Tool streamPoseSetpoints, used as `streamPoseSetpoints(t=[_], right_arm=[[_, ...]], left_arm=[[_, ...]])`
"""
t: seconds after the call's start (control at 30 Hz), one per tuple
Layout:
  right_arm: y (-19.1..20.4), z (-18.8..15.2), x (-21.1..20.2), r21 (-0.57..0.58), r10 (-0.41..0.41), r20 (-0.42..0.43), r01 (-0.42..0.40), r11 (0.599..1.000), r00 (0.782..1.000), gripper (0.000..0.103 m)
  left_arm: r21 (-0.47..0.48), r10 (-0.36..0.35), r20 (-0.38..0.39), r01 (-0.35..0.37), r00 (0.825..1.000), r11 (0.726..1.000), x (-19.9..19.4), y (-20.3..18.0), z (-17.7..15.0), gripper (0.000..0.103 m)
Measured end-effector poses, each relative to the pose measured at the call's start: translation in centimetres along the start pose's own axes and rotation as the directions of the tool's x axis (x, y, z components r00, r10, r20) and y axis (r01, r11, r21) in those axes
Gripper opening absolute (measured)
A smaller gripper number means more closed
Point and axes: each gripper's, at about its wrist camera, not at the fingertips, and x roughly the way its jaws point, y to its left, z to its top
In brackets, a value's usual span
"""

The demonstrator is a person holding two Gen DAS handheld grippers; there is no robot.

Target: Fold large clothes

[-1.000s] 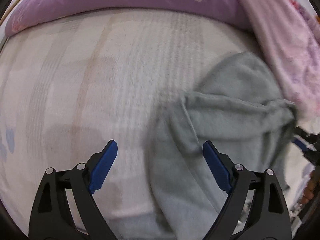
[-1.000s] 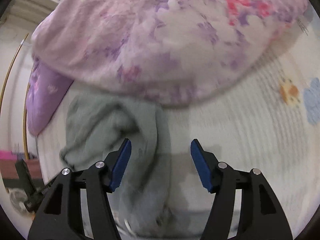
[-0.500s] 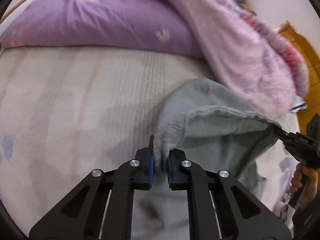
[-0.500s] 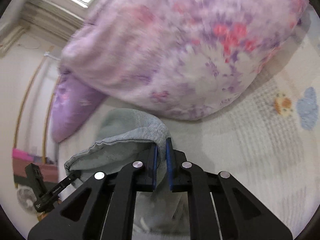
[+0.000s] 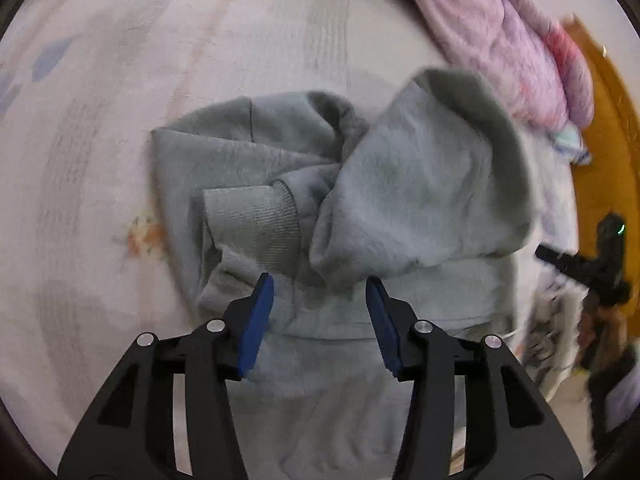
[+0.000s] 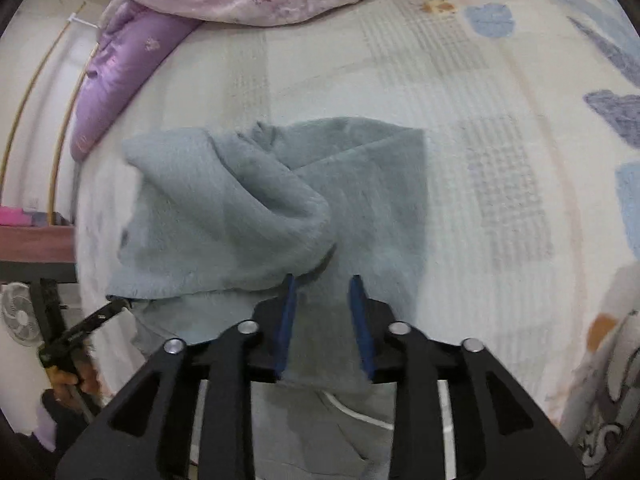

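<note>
A grey fleece sweatshirt (image 5: 400,184) lies crumpled on the bed, one flap folded over with its fuzzy inside up. A ribbed cuff (image 5: 256,224) shows on a sleeve to the left. My left gripper (image 5: 319,280) hovers over it with jaws opening; the flap's tip sits between the blue pads but they do not press it. In the right wrist view the same sweatshirt (image 6: 224,208) spreads ahead. My right gripper (image 6: 322,278) is above it, jaws opening, and the flap's edge is just clear of the left pad.
The patterned bed sheet (image 5: 120,120) surrounds the garment. A pink floral quilt (image 5: 500,40) and a purple pillow (image 6: 120,64) lie at the far side. A hand (image 6: 68,380) holds the other tool at the bed's edge, near a fan (image 6: 16,312) and a wooden surface (image 6: 36,240).
Both grippers shut on the grey cloth's edge, carried it across, and now have let go. The flap lies folded over the sweatshirt, and both cameras look more steeply down.
</note>
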Motion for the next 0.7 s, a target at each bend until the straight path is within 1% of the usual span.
streamPoseSetpoints(t=[0.03,0.07,0.1,0.13,0.2,0.23,0.27,0.3,0.33,0.37,0.4,0.43,0.47,0.5,0.53,0.57,0.6,0.63,0.7], right_arm=[[0.4,0.2,-0.7,-0.014,-0.010,0.014,0.010,1.000,1.000,0.044],[1.5,0.8,-1.7,-0.049,-0.012,0.050,0.014,0.999,0.999,0.048],[3.0,1.6,-2.2,-0.110,-0.007,0.075,0.015,0.994,0.997,0.050],[4.1,2.1,-2.3,-0.161,-0.010,0.088,0.024,0.987,0.996,0.055],[7.2,3.6,-1.9,-0.265,-0.011,0.117,0.042,0.963,0.993,0.059],[9.2,4.5,-0.9,-0.325,0.011,0.116,0.027,0.945,0.993,0.060],[11.0,5.4,0.4,-0.375,0.037,0.098,0.002,0.927,0.994,0.060],[12.0,5.9,1.5,-0.398,0.042,0.088,-0.004,0.917,0.995,0.060],[13.6,6.4,3.1,-0.438,0.031,0.068,0.002,0.899,0.997,0.060],[14.8,6.7,4.5,-0.473,0.006,0.067,0.027,0.881,0.998,0.060],[16.2,6.9,6.0,-0.516,-0.027,0.075,0.062,0.854,0.997,0.060],[16.8,7.4,7.2,-0.542,-0.037,0.066,0.067,0.837,0.997,0.057],[17.4,7.5,7.7,-0.554,-0.050,0.082,0.088,0.828,0.995,0.046],[17.4,7.6,7.7,-0.545,-0.052,0.095,0.096,0.833,0.994,0.013],[17.3,7.9,7.3,-0.512,-0.034,0.100,0.080,0.855,0.994,0.005],[16.9,7.9,6.6,-0.483,-0.006,0.118,0.063,0.873,0.993,0.005],[16.4,7.7,5.4,-0.455,0.039,0.141,0.030,0.890,0.989,0.005],[16.0,7.6,4.5,-0.438,0.073,0.140,-0.004,0.899,0.988,0.004],[15.4,6.3,2.6,-0.412,0.129,0.136,-0.062,0.909,0.982,0.004]], left_arm=[[0.000,-0.023,0.026,0.023,0.999,1.000,-0.6,0.1,0.2,0.058],[0.006,-0.026,0.070,0.026,0.997,1.000,-1.8,-0.2,0.9,0.060],[0.012,-0.039,0.098,0.038,0.994,0.999,-2.7,-0.2,1.2,0.067],[0.019,-0.044,0.123,0.042,0.991,0.999,-3.1,-0.6,2.1,0.075],[0.051,-0.043,0.154,0.035,0.987,0.998,-2.6,-2.1,4.3,0.075],[0.069,-0.046,0.156,0.035,0.987,0.997,-2.0,-2.8,5.4,0.075],[0.087,-0.048,0.145,0.035,0.988,0.996,-1.2,-3.5,6.4,0.075],[0.105,-0.055,0.104,0.044,0.993,0.993,0.6,-4.4,7.8,0.075],[0.113,-0.042,0.062,0.034,0.997,0.993,2.3,-5.1,8.9,0.075],[0.117,-0.018,0.039,0.013,0.999,0.993,3.8,-5.7,9.7,0.075],[0.120,-0.006,0.022,0.004,1.000,0.993,4.7,-5.8,10.4,0.075],[0.132,0.026,0.001,-0.026,1.000,0.991,6.2,-6.3,10.9,0.073],[0.146,0.055,0.004,-0.055,0.998,0.988,6.7,-6.5,11.1,0.066],[0.180,0.089,0.021,-0.092,0.996,0.979,7.1,-7.2,11.3,0.032],[0.194,0.097,0.023,-0.099,0.995,0.976,7.1,-7.5,11.4,0.009],[0.206,0.094,0.049,-0.102,0.994,0.973,6.3,-8.0,11.1,0.009],[0.218,0.082,0.075,-0.097,0.994,0.971,5.3,-8.3,10.7,0.005],[0.229,0.063,0.104,-0.086,0.993,0.970,4.2,-8.5,10.0,0.004],[0.232,-0.009,0.150,-0.026,0.989,0.972,0.8,-8.9,8.3,0.004]])
